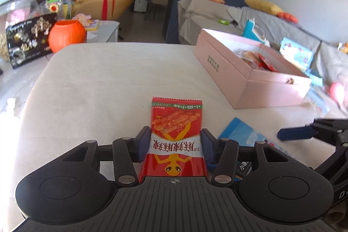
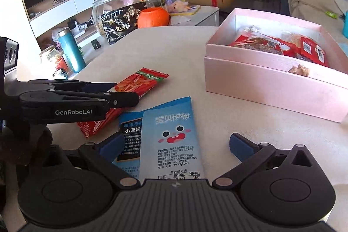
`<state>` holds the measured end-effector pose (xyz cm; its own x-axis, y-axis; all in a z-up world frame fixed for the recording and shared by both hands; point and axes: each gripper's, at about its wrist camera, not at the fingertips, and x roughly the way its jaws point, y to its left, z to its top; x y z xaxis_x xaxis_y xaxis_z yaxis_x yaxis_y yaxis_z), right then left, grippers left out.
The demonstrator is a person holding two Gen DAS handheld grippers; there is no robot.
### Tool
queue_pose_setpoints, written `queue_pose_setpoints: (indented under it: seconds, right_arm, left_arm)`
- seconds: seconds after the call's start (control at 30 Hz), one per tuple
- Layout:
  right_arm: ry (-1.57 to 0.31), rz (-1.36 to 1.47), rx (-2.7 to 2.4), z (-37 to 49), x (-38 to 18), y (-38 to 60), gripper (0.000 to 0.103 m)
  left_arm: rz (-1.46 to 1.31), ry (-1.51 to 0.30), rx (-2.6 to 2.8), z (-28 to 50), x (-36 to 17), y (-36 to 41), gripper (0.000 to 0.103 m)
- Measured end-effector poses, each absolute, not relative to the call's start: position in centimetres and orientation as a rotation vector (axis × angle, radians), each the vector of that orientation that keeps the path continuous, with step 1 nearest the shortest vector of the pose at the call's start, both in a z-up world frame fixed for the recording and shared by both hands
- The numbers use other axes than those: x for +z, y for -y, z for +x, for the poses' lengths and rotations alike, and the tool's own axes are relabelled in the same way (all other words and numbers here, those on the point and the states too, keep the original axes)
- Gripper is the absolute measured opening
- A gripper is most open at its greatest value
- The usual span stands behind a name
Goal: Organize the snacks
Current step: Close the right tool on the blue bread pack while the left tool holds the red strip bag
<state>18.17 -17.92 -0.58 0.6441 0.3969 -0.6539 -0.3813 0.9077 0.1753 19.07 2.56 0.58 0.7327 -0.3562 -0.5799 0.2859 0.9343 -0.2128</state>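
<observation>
Left tongs (image 1: 175,141) pinch a red spicy-strip snack packet (image 1: 176,123) by its long edges, just above the pale desk (image 1: 104,79), while right tongs (image 2: 176,145) stand spread wide around a light blue snack packet (image 2: 171,134) lying flat on the desk, pads clear of it on both sides. The open pink gift box (image 2: 261,84), already holding several red packets, sits near, to the right. Doing the step well likely means centring the spread pads on the blue packet's sides before closing, then carrying each packet over the box rim and laying it flat beside the others
</observation>
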Motion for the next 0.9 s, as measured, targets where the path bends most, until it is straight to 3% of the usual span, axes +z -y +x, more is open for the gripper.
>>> queue_pose_setpoints:
  seconds: [0.57,0.9]
  right_arm:
    - [-0.752,0.026,0.385,16.7,-0.4,17.4,0.103]
    - [-0.770,-0.013,0.437,16.1,0.4,17.3,0.102]
  left_arm:
    - [-0.032,-0.731,-0.292,19.5,1.6,-2.5,0.055]
    - [0.083,-0.743,-0.324,19.2,1.6,-1.4,0.063]
